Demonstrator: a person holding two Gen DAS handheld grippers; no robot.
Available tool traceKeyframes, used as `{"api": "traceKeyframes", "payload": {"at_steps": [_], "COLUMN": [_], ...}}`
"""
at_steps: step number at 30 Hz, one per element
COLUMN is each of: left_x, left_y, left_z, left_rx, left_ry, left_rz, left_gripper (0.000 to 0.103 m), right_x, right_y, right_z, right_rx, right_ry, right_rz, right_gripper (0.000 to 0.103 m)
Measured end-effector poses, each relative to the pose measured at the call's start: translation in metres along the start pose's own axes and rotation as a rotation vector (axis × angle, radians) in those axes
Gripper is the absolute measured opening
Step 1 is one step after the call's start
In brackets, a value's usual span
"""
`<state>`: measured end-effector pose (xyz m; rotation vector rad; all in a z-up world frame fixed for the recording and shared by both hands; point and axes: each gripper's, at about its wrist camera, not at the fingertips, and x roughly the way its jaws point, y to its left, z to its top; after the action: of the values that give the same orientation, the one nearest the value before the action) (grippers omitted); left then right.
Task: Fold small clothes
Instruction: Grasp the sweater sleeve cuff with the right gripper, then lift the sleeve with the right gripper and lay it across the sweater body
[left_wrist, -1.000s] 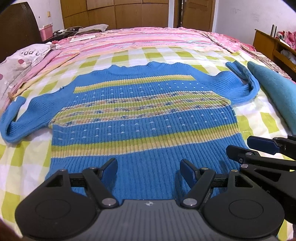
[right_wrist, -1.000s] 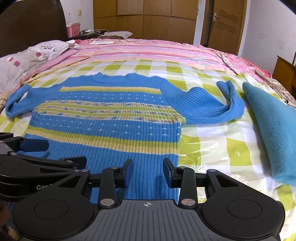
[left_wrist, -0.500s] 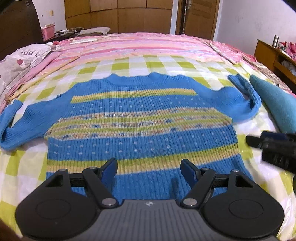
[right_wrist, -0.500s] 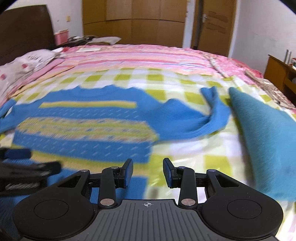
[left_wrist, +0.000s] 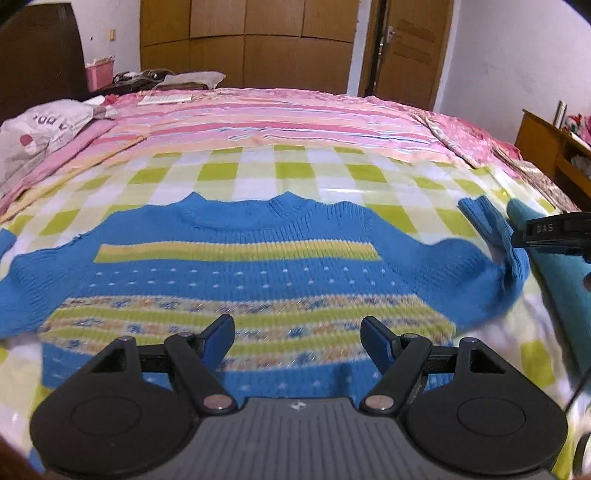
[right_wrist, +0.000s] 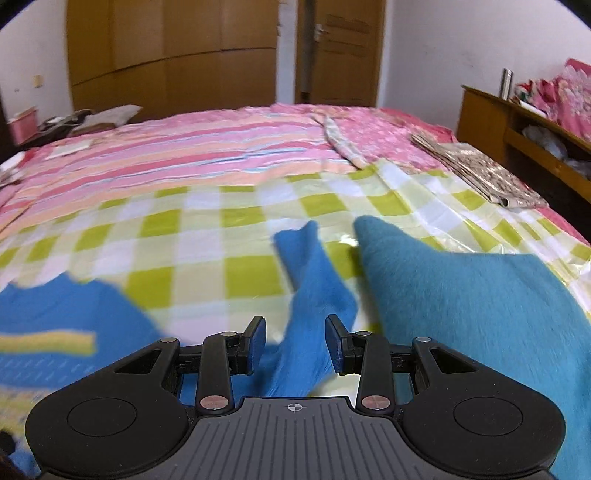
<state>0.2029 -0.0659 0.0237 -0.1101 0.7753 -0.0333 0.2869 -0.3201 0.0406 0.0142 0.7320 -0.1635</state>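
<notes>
Right, the blue striped sweater (left_wrist: 236, 280) lies flat and face up on the checked bed cover (left_wrist: 258, 173), neckline toward the far wardrobe, hem toward the person, body spread wide. What matters is its right sleeve (right_wrist: 310, 295): it runs out sideways from the shoulder, then kinks and points up the bed, cuff at the far end. So the sleeve's long line at the cuff end runs away from the person, almost in line with the way the right hand-held gripper (right_wrist: 295, 343) is pointing. That one sits directly over it, fingers spread a modest way apart, the sleeve showing in the gap between them, neither pad visibly pressing the knit, so nothing is pinched yet. Just beside the sleeve on its right is a folded teal garment (right_wrist: 480, 306), near enough that a sloppy close could catch it too.

The left hand-held gripper (left_wrist: 297, 339) hangs over the middle of the sweater's lower body, fingers spread wide, holding nothing. Its own sleeve is off at the far left edge, well apart from it.

My read: the right hand is plainly the nearer one, and the sleeve wants lifting and carrying leftward, across onto the chest.
</notes>
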Motion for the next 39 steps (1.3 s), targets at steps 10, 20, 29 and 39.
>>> {"api": "traceKeyframes", "payload": {"at_steps": [10,20,29,39], "left_x": [0.007,-0.030,-0.076,-0.066], "left_y": [0.005,0.047,0.115,0.174], "left_z": [-0.008,-0.015,-0.032,-0.062], "left_rx": [-0.002,-0.029,-0.058,-0.145], "left_ry": [0.013,-0.031,-0.101,-0.036], "left_rz": [0.031,0.042,0.132,0.162], "left_gripper": [0.079,0.079,0.083,0.084], "right_x": [0.067,-0.013,-0.091,-0.078], "right_y": [-0.016,0.012,0.166,0.266], "right_z": [0.018,0.022,0.005,-0.100], "right_rx": [0.099,0.139,-0.156,-0.658], "right_ry": [0.101,-0.024,-0.126,0.045], "right_rz": [-0.006,0.265,0.627,0.640], "right_gripper": [0.013,0.008,0.008,0.012]}}
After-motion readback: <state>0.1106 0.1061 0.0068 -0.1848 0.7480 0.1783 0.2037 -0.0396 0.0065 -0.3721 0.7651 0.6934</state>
